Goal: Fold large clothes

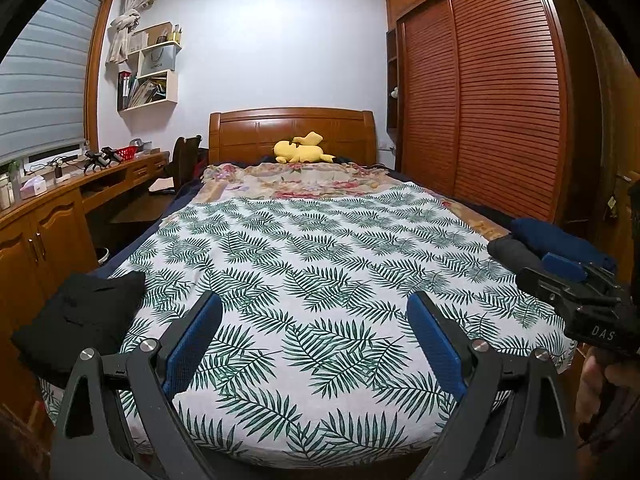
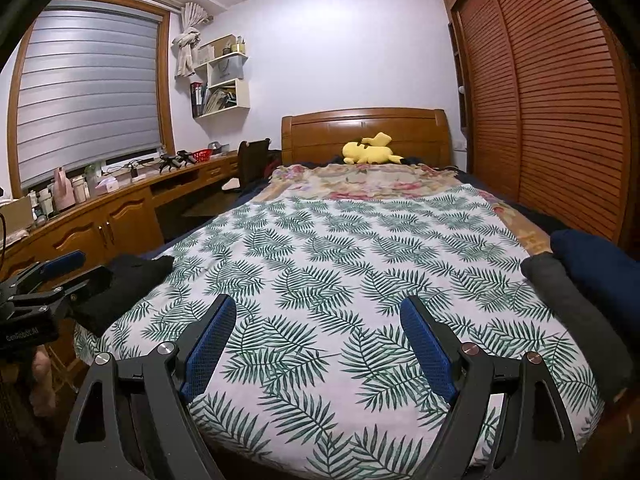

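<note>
A black garment [image 1: 80, 316] lies bunched at the bed's near left corner; it also shows in the right wrist view [image 2: 124, 288]. A folded dark grey garment [image 2: 576, 312] and a navy one [image 2: 600, 268] lie at the near right edge, also seen in the left wrist view, grey [image 1: 512, 254] and navy [image 1: 560, 240]. My left gripper [image 1: 316, 312] is open and empty above the leaf-print bedspread [image 1: 304, 264]. My right gripper [image 2: 316, 316] is open and empty over the same spread [image 2: 340, 256]. Each gripper shows at the edge of the other's view.
A yellow plush toy [image 1: 300, 151] lies by the wooden headboard [image 1: 292, 128]. A floral blanket [image 1: 296, 184] covers the far part of the bed. A long wooden desk [image 2: 120, 200] with clutter runs along the left. A slatted wardrobe [image 1: 492, 100] stands on the right.
</note>
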A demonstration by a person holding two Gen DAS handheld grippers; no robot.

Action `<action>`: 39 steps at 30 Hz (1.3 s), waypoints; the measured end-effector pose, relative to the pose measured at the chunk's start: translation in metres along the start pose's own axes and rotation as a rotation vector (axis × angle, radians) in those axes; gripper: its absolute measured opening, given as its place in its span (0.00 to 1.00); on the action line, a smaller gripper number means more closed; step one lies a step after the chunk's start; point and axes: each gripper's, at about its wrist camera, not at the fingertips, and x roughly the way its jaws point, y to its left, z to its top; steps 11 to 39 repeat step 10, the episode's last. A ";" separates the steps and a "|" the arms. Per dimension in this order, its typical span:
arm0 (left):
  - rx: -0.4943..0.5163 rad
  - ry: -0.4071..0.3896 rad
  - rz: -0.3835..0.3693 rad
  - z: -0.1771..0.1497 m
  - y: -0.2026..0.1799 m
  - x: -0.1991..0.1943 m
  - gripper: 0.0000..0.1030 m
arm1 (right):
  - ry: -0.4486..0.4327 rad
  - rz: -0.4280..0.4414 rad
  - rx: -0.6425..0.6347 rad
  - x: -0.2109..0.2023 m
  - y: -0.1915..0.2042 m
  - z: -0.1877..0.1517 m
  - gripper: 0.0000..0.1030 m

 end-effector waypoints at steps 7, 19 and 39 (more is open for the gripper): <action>0.001 -0.002 -0.004 0.002 0.000 -0.001 0.91 | -0.001 0.000 0.001 0.001 -0.002 0.000 0.83; 0.002 -0.004 -0.007 0.003 0.000 -0.002 0.91 | -0.001 0.000 0.001 0.001 -0.002 0.000 0.83; 0.002 -0.004 -0.007 0.003 0.000 -0.002 0.91 | -0.001 0.000 0.001 0.001 -0.002 0.000 0.83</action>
